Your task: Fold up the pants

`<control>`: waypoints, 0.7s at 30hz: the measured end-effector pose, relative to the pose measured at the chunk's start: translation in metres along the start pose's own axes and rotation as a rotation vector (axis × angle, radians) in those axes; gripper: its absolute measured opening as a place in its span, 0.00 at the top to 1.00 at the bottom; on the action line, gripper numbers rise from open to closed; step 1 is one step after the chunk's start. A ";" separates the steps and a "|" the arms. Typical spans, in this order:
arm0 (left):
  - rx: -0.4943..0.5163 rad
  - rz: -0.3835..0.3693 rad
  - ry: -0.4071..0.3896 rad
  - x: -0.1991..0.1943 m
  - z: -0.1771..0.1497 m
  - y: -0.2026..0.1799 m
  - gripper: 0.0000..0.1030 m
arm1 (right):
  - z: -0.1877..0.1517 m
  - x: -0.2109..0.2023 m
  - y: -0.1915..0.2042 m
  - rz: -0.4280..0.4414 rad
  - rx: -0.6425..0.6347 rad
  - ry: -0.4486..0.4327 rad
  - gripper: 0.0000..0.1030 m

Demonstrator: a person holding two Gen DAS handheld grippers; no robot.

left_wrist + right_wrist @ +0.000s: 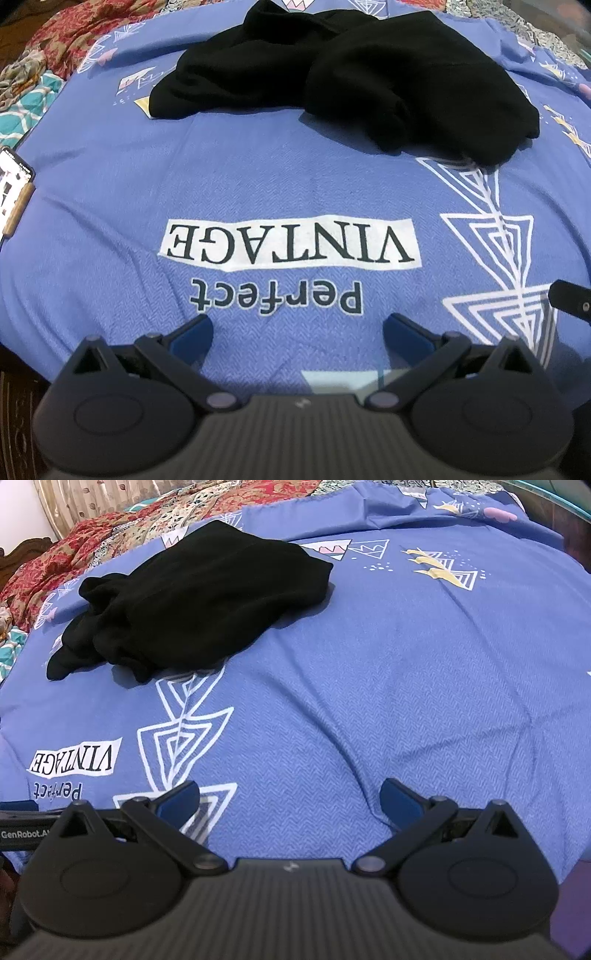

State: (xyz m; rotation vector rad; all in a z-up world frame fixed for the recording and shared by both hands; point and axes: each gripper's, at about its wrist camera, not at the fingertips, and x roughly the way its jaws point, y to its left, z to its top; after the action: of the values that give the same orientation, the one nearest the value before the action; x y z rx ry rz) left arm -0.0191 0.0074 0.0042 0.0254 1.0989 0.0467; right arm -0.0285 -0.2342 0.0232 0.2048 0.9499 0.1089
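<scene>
We see bare blue bedsheet between us and the crumpled black pants; a phone lies far left.

"Perfect VINTAGE" is printed upside down on the blue bedsheet. "GenRobot.A" is read on the left gripper, cut off at the right wrist view's left edge.

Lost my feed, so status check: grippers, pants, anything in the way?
Left gripper open, empty. Right gripper open, empty. Black pants bunched on blue bedsheet, untouched. Path clear.
</scene>
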 end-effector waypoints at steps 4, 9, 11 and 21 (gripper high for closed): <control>0.001 0.000 0.000 -0.001 0.000 0.000 0.00 | 0.000 0.001 0.000 -0.001 0.001 0.003 0.00; 0.008 0.006 -0.007 -0.002 -0.001 -0.001 0.00 | -0.001 0.002 0.000 -0.004 -0.002 0.004 0.00; 0.012 0.009 -0.008 -0.003 -0.001 -0.002 0.00 | -0.001 0.001 0.000 -0.014 -0.003 0.001 0.00; 0.033 -0.004 -0.039 -0.016 -0.006 -0.008 0.00 | -0.001 -0.012 -0.003 -0.047 0.032 -0.063 0.00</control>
State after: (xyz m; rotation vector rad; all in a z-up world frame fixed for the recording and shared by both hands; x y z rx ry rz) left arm -0.0309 -0.0013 0.0155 0.0536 1.0607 0.0242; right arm -0.0357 -0.2395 0.0314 0.2138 0.8933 0.0438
